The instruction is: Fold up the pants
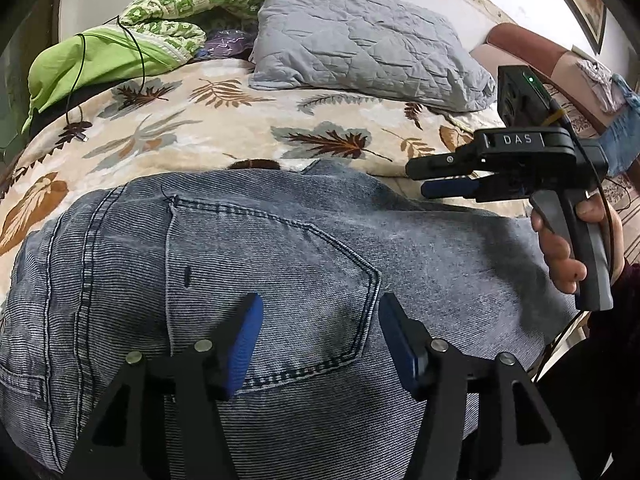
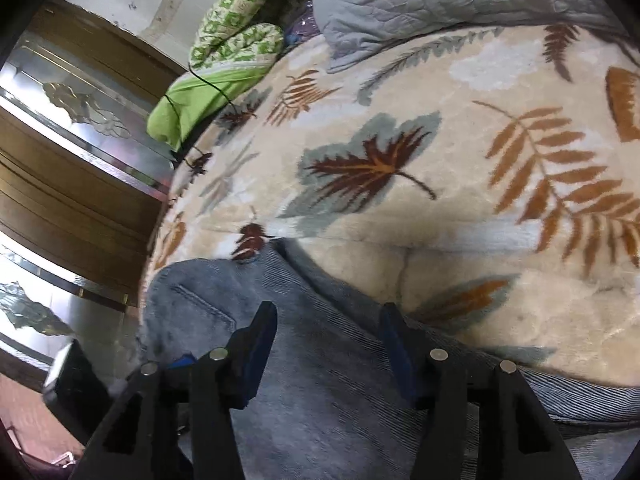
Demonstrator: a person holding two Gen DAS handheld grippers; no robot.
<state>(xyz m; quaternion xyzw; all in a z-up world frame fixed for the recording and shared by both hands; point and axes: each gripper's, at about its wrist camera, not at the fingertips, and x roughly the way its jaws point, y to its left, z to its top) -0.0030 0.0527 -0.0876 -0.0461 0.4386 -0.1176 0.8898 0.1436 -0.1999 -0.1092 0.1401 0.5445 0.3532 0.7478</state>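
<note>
**Both grippers open over jeans on bed**

Left gripper [image 1: 320,340] spread wide, gripping nothing, above back pocket [image 1: 272,280] of pants [image 1: 420,264]. Right gripper [image 2: 328,344] likewise wide, empty; contact with denim unclear. Ribbed grey-blue pants flat on fuzzy leaf-print blanket [image 2: 460,160], lower edges cut off. Quilted grey pillow [image 1: 360,36] and crumpled green cloth [image 1: 120,48] beyond.

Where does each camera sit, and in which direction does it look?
Left wrist: on the left gripper, jaws open, low over the jeans back pocket, facing the grey pillow; the right gripper and right hand show at the right.
Right wrist: on the right gripper, jaws open, over the jeans' edge, facing the leaf-print blanket and wooden door.
Shared: jeans, blanket, pillow, green cloth.
</note>
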